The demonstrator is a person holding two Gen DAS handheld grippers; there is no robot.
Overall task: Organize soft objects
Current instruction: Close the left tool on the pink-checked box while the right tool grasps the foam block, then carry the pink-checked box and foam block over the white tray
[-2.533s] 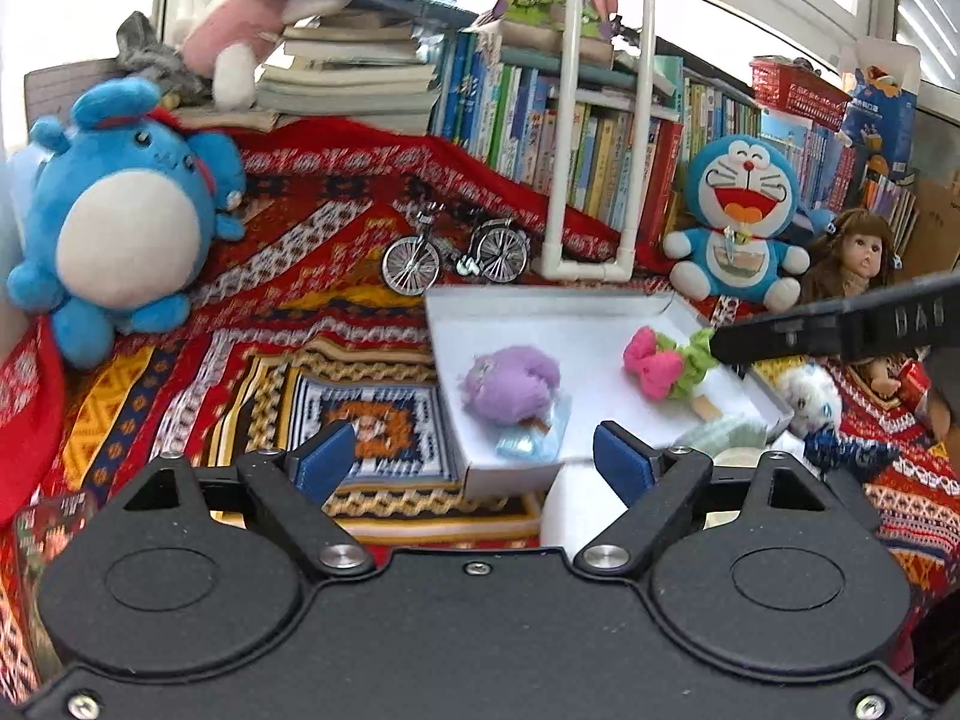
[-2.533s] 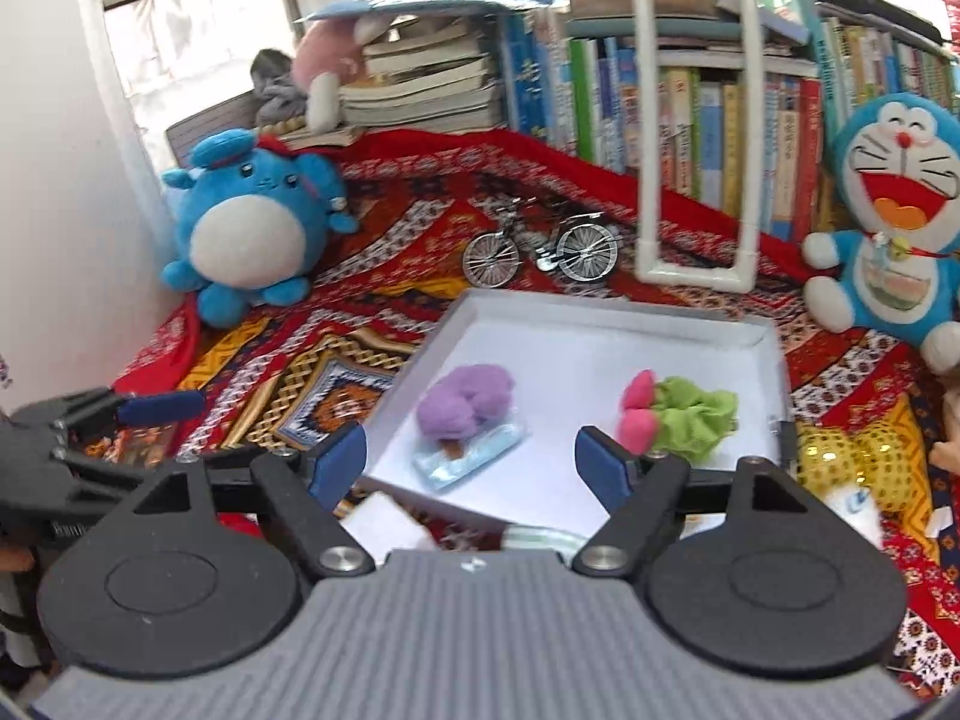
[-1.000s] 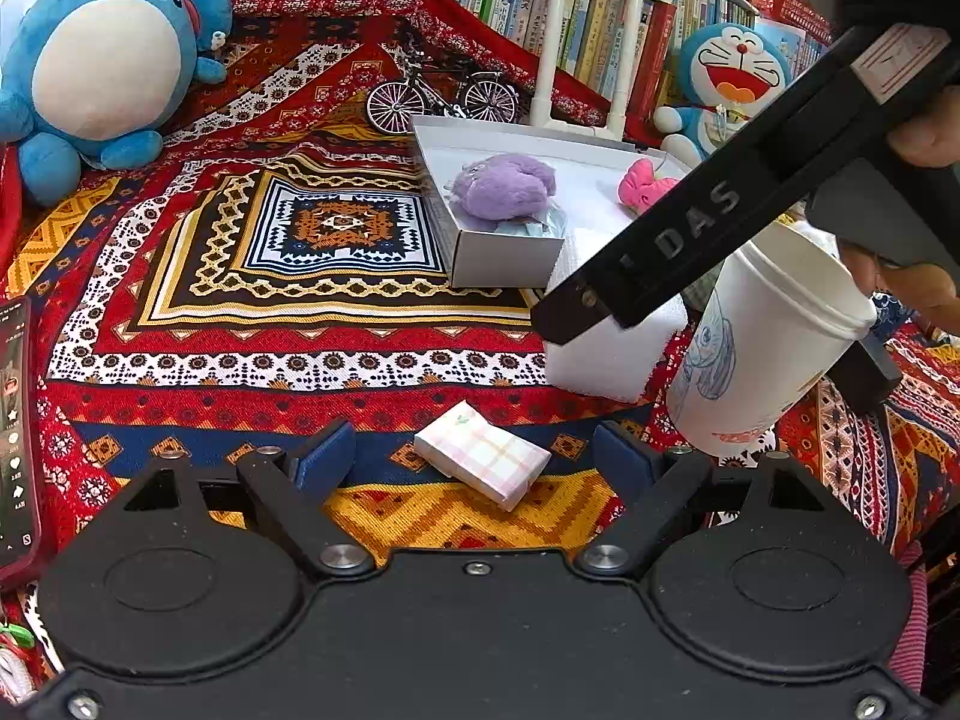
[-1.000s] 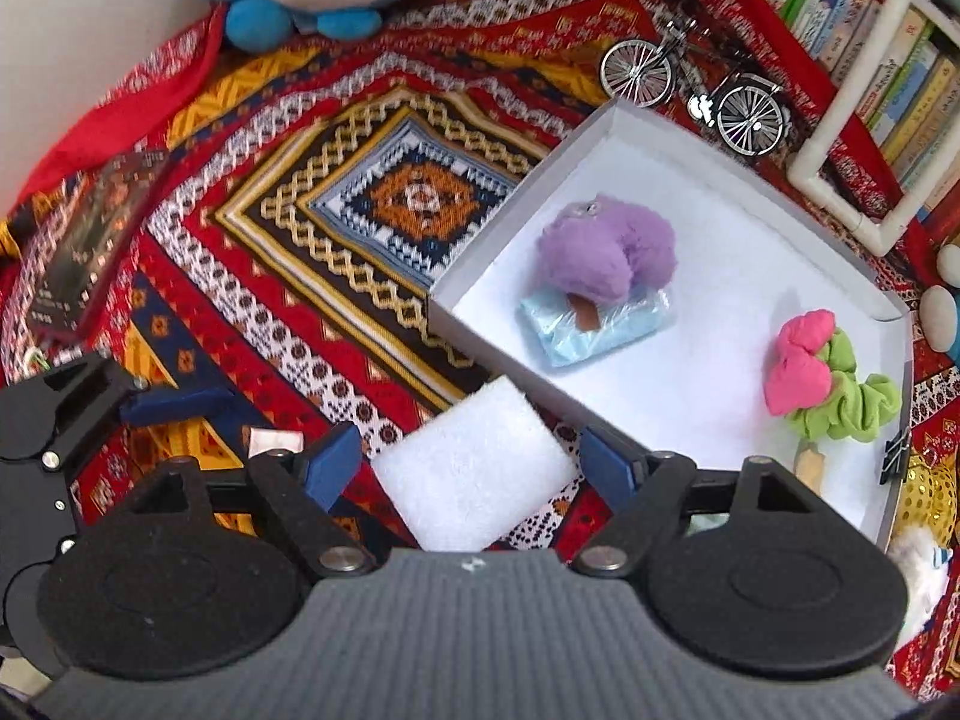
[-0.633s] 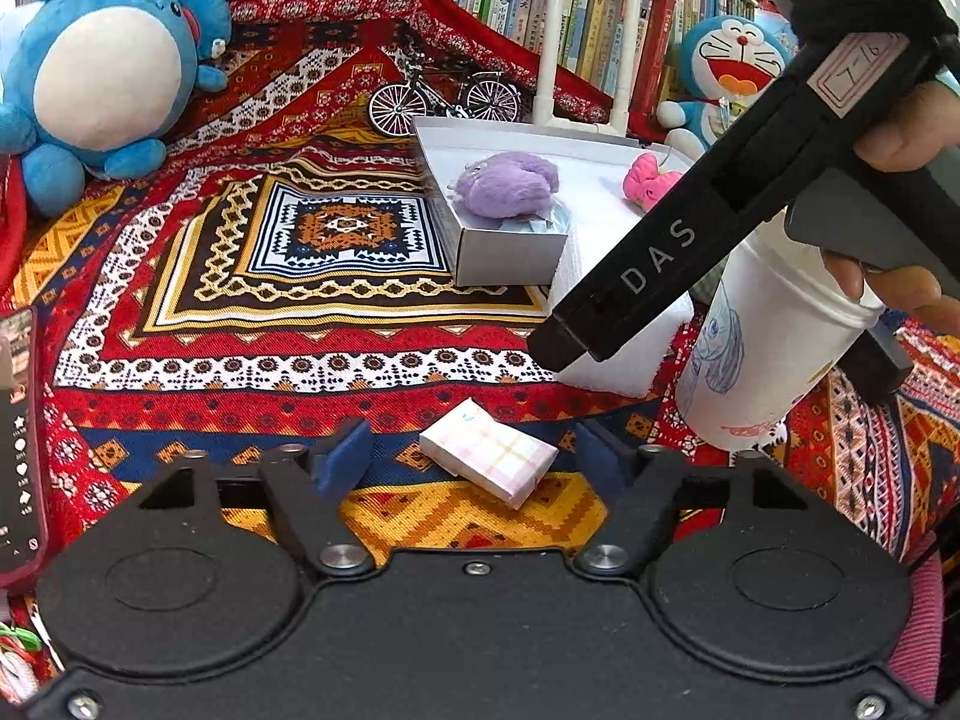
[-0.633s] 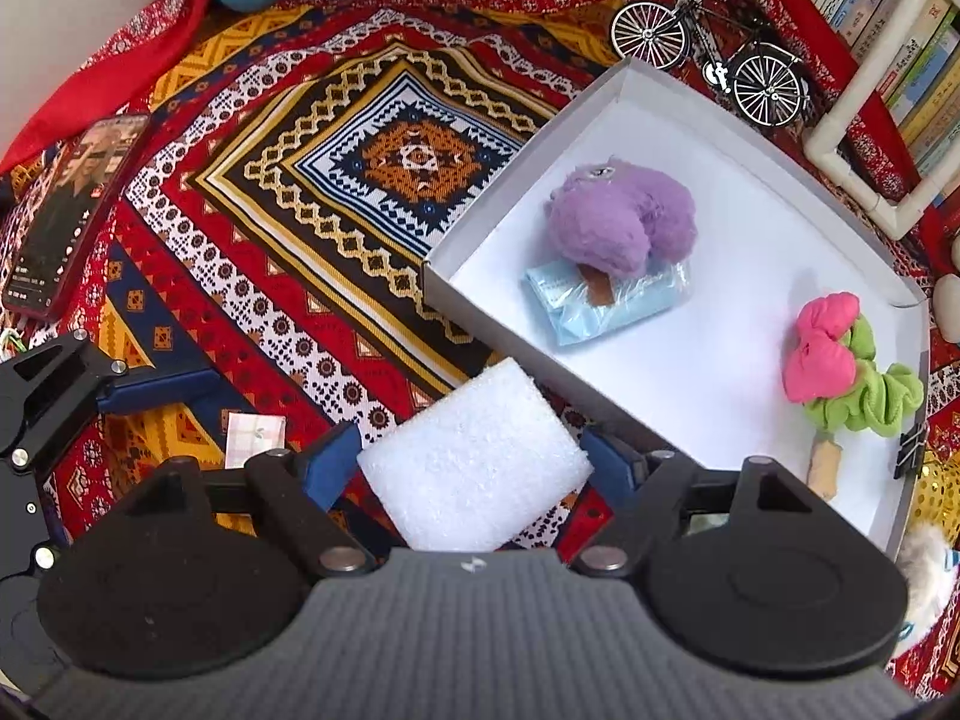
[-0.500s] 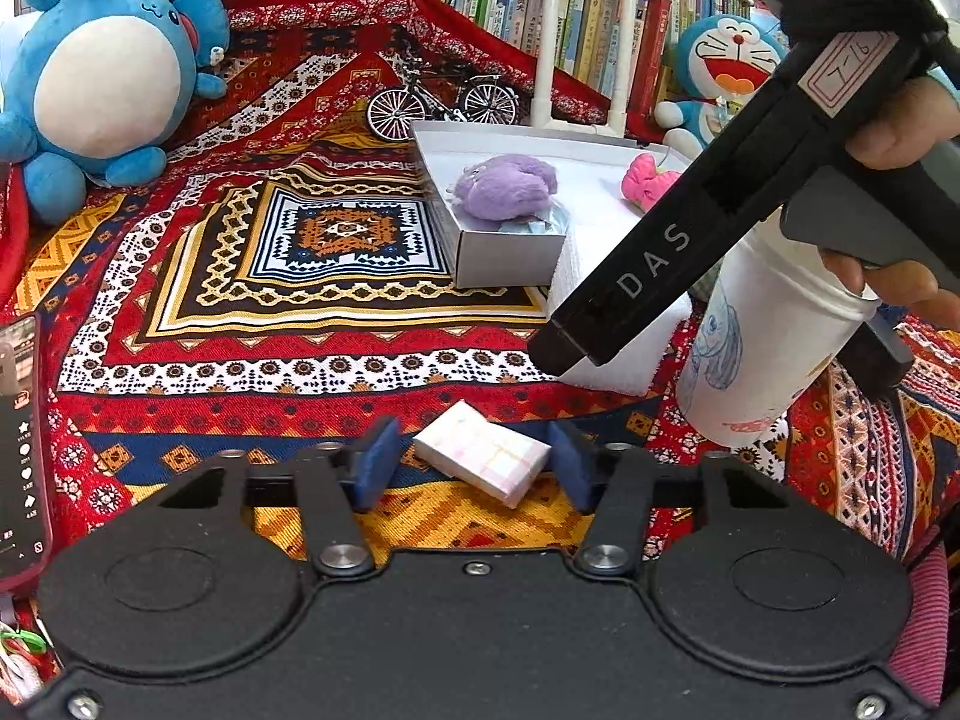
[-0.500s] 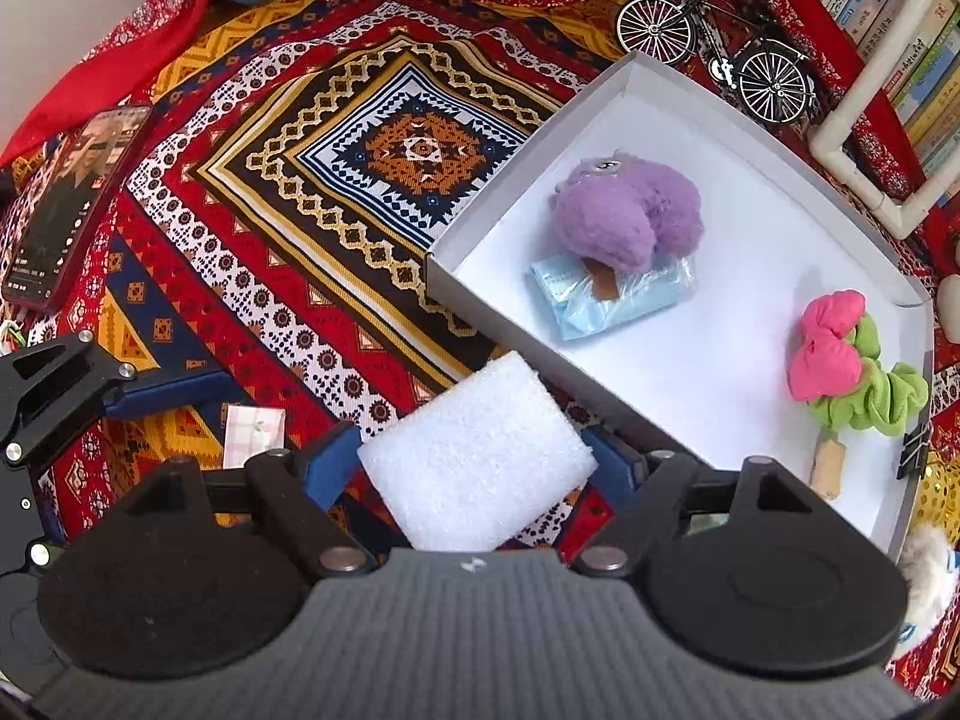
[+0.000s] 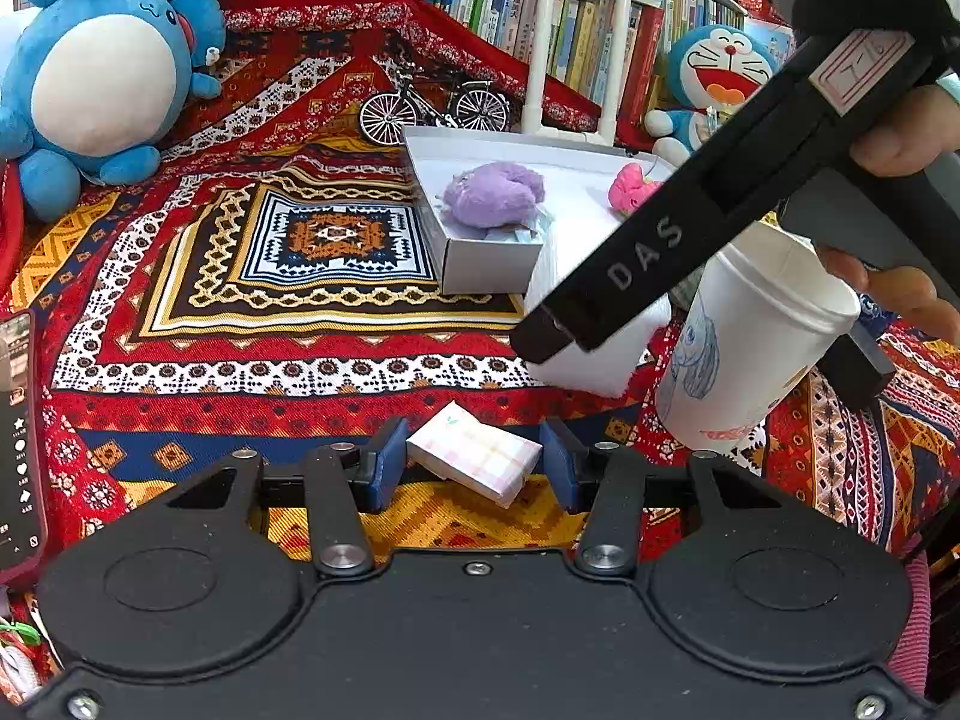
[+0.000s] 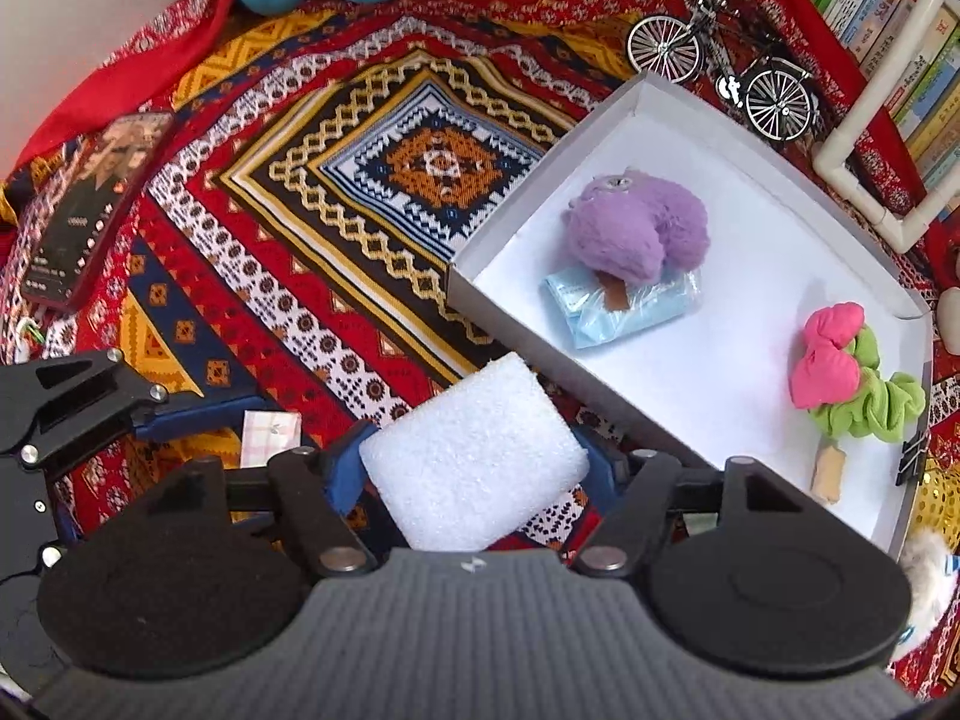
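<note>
The small checked tissue pack lies on the patterned cloth, and the left gripper has its blue fingers narrow around it, the pads touching both ends of the pack. Just beyond it, the white foam block sits on the cloth beside the near wall of the white box. The right gripper comes down over this block; its fingers are closing, with the block between them and the pads at its two sides. A white paper cup stands close to the right of the foam. Inside the box lie a purple plush on a light blue packet, and a pink and green scrunchie. A phone lies far on the left.
</note>
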